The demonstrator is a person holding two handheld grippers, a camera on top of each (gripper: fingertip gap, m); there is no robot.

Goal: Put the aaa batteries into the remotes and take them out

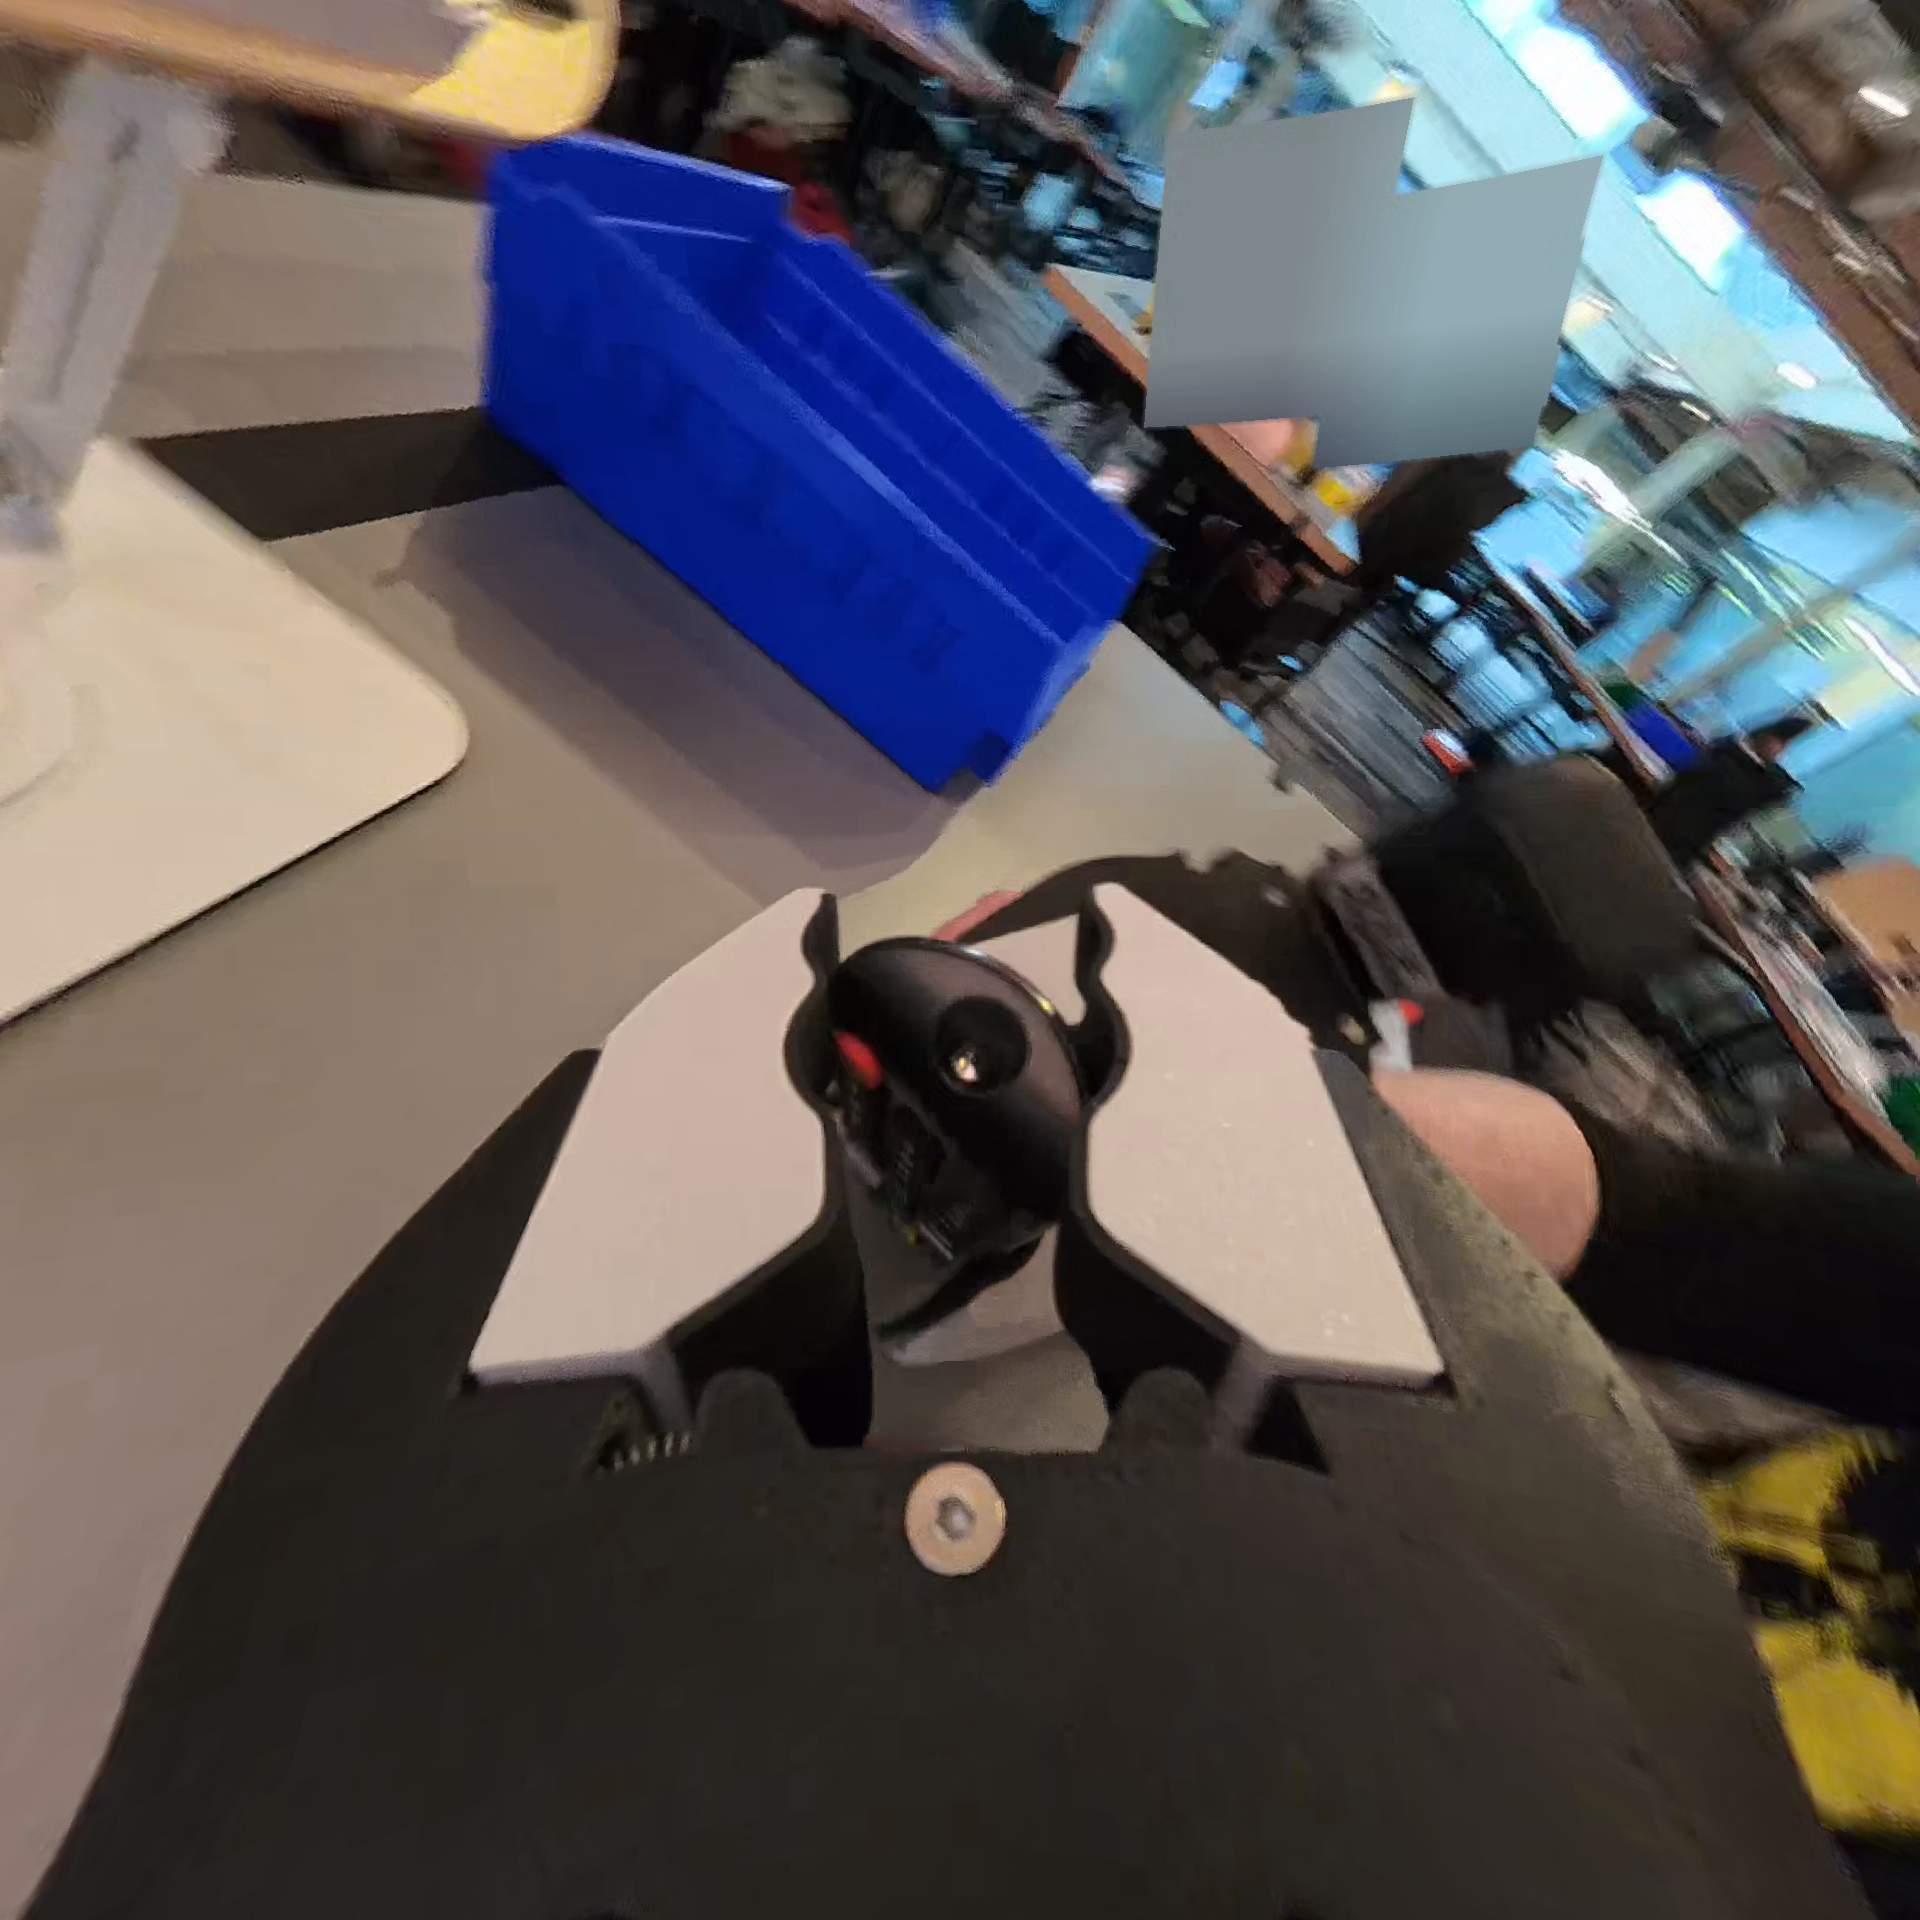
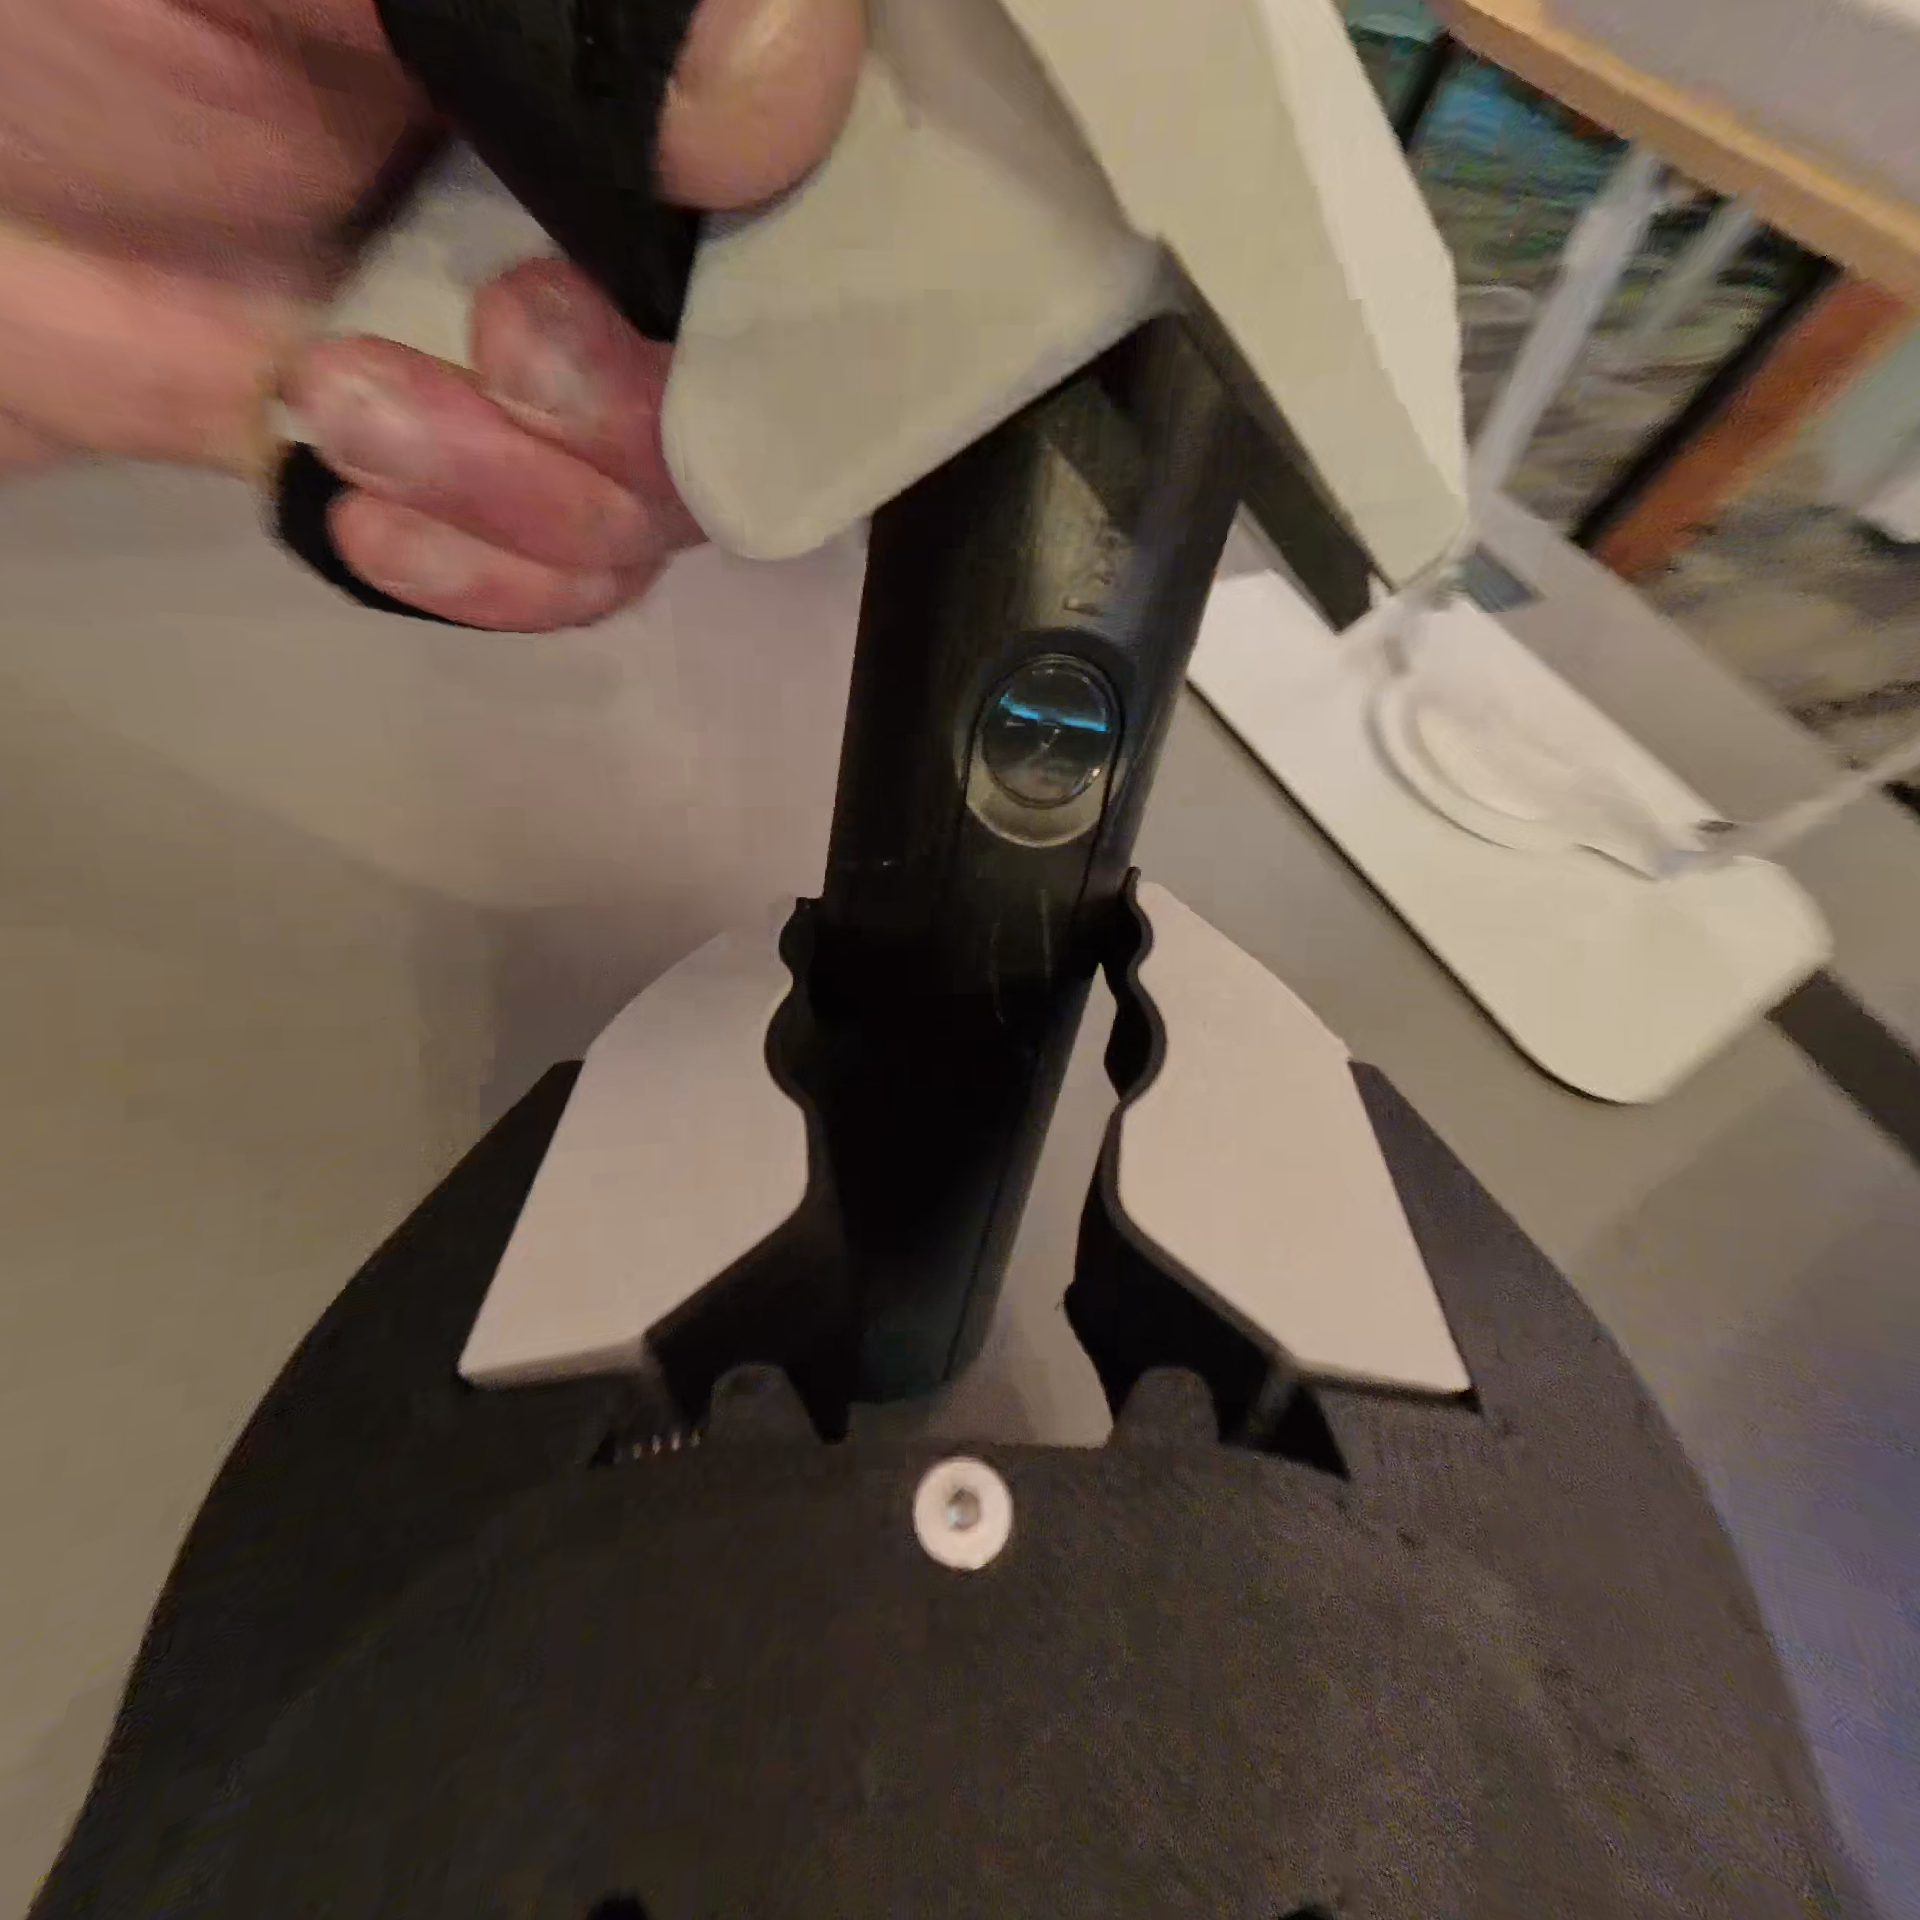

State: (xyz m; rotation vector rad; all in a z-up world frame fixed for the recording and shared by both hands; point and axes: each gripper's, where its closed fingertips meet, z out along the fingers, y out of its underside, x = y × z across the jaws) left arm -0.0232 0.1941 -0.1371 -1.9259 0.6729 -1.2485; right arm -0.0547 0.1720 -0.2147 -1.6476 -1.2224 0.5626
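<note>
The remote (image 2: 966, 1039) is black and long, and it sits between the two fingers of the right gripper (image 2: 961, 997). Both fingers squeeze its sides, so the gripper is closed on it. The remote points forward, away from the gripper. A shiny round window shows on its end, just past the fingertips. Farther ahead, the far end of the remote goes in between the white fingers of the left gripper (image 2: 935, 312). A hand (image 2: 343, 343) holds that gripper, up and to the left. To the right sits a white stand (image 2: 1621, 997) on the grey table (image 2: 312, 883).

In the left wrist view, the left gripper (image 1: 956, 997) is closed on the black remote (image 1: 940, 1101) too. The end of the remote faces the camera, with a red button on its left edge. Just past the fingertips, to the right, the right gripper (image 1: 1288, 935) comes in, with a hand (image 1: 1475, 1153) behind it. Farther ahead a blue bin (image 1: 790, 457) sits on the table (image 1: 312, 1091). The white stand (image 1: 208, 707) is off to the left. No batteries can be seen.
</note>
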